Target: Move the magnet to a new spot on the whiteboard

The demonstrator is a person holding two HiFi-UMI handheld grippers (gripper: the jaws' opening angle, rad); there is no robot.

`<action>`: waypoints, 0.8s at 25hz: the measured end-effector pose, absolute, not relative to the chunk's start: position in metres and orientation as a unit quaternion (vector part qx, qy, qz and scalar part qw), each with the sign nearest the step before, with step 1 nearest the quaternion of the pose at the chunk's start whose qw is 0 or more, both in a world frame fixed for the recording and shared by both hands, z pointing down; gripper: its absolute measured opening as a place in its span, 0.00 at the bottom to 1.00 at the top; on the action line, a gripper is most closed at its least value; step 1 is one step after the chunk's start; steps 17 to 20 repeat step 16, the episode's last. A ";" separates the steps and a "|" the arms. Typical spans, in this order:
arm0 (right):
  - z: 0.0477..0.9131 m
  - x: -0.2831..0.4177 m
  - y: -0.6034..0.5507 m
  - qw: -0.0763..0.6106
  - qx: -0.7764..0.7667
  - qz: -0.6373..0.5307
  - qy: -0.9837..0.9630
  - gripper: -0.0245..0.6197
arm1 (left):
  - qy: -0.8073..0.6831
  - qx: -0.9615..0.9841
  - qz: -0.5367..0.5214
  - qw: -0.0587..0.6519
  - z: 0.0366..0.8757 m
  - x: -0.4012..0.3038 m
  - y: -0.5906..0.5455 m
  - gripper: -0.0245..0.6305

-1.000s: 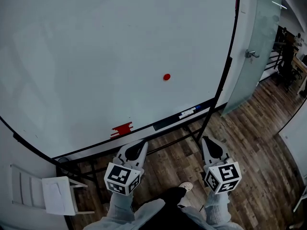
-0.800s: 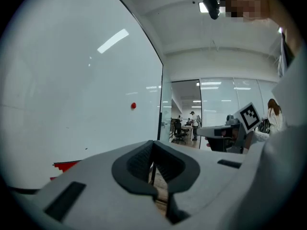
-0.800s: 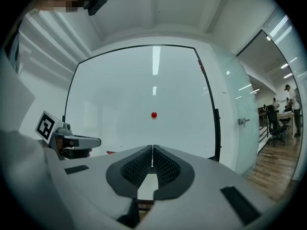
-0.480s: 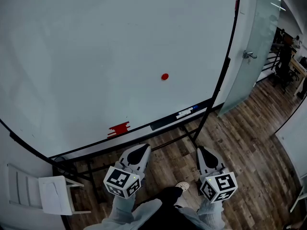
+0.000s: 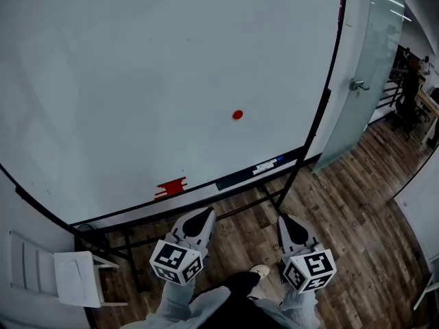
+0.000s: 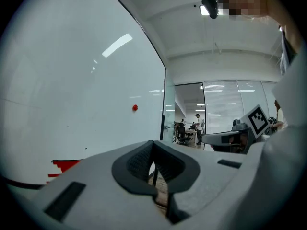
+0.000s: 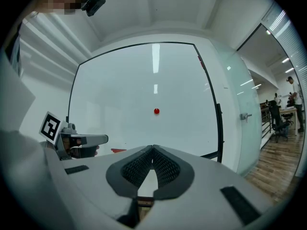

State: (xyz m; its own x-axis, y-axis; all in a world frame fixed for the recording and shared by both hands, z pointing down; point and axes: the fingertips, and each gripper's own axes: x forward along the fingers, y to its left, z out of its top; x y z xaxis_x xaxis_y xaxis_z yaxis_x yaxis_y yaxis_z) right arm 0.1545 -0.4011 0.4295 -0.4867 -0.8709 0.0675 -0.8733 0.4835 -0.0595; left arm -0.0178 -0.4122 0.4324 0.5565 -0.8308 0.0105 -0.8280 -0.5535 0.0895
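A small round red magnet [image 5: 237, 115] sticks to the big whiteboard [image 5: 137, 81], right of its middle and above the tray; it also shows in the left gripper view [image 6: 135, 108] and the right gripper view [image 7: 156, 111]. My left gripper [image 5: 201, 218] hangs low in front of the board, well below the magnet, jaws shut and empty [image 6: 153, 144]. My right gripper [image 5: 288, 224] is beside it, equally low, jaws shut with nothing between them [image 7: 152, 149].
A red eraser [image 5: 171, 186] and markers [image 5: 267, 164] lie on the board's tray. The board stands on a black frame [image 5: 274, 197] over a wood floor. A white chair [image 5: 62, 276] is at lower left, a glass door [image 5: 360, 74] at right, office desks and people beyond.
Both grippers have dropped slightly lower and closer to me in the head view; the view has shifted a little. The magnet has stayed in place on the board.
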 end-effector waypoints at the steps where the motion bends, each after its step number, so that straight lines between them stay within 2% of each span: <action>1: 0.429 0.154 -0.401 0.012 0.506 0.043 -0.862 0.08 | -0.472 0.880 -0.018 0.044 0.432 -0.018 -0.413 0.05; 20: 0.432 0.148 -0.402 -0.008 0.495 0.064 -0.867 0.08 | -0.473 0.880 -0.009 0.048 0.438 -0.009 -0.417 0.05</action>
